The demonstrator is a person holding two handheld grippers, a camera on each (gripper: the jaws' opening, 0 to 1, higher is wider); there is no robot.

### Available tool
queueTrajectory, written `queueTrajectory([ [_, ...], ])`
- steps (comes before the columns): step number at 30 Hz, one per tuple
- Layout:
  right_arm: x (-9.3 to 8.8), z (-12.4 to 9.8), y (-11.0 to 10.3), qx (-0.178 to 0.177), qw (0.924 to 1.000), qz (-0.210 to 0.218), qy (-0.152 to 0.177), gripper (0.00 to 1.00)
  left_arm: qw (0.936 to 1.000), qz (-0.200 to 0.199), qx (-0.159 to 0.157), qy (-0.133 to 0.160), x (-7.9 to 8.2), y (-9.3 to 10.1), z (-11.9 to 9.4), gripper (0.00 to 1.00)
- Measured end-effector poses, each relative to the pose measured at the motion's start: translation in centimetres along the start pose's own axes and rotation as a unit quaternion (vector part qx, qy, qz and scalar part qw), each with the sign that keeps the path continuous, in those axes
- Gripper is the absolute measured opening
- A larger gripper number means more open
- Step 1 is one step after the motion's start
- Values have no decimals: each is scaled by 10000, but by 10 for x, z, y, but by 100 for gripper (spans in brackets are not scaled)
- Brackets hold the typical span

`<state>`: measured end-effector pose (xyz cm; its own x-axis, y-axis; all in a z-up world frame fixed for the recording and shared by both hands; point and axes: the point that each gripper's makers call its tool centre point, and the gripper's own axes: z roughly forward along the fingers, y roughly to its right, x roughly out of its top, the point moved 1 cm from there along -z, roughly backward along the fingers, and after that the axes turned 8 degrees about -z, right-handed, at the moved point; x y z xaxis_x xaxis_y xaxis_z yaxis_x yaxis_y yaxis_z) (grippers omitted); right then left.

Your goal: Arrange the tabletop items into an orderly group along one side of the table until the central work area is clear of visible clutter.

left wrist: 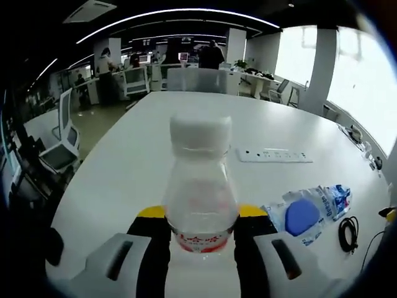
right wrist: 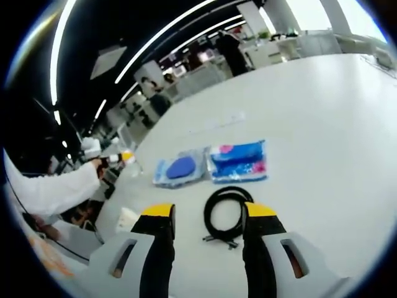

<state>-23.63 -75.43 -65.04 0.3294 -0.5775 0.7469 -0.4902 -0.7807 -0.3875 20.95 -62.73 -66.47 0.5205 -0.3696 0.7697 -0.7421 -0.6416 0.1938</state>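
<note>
In the left gripper view, the left gripper (left wrist: 201, 226) grips a clear, white-capped bottle (left wrist: 200, 186) at 6 o'clock; its contents are unclear. A blue packet (left wrist: 308, 212) lies at 4 o'clock, with bare table (left wrist: 136, 143) ahead. In the right gripper view, the right gripper (right wrist: 208, 218) hangs released over a coiled cable (right wrist: 226, 211); packets (right wrist: 211, 162) lie at 12 o'clock, with bare tabletop at 3.

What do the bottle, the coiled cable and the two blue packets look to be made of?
Bottle: clear, glossy plastic, the table showing through it, with a matte white cap; held between the left gripper's jaws.
Coiled cable: black sheath, likely rubber or PVC, dull sheen.
Blue packets: thin, crinkly plastic film, with glossy wrinkles; contents unclear.
</note>
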Motion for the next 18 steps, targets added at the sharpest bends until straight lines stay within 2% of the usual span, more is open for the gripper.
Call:
queueTrajectory([
  [4, -3, 2, -2, 14, 10000, -41, -64, 41, 10000, 18, -76, 60, 0, 4, 3, 39],
  [8, -4, 2, -3, 27, 9999, -55, -107, 41, 9999, -52, -150, 11, -7, 4, 10, 38],
  [17, -4, 1, -1, 0, 9999, -81, -123, 41, 9998, -4, -197, 30, -18, 8, 10, 39],
  [18, -5, 1, -1, 5, 9999, -57, -129, 41, 9996, 90, -213, 189, -13, 8, 11, 39],
])
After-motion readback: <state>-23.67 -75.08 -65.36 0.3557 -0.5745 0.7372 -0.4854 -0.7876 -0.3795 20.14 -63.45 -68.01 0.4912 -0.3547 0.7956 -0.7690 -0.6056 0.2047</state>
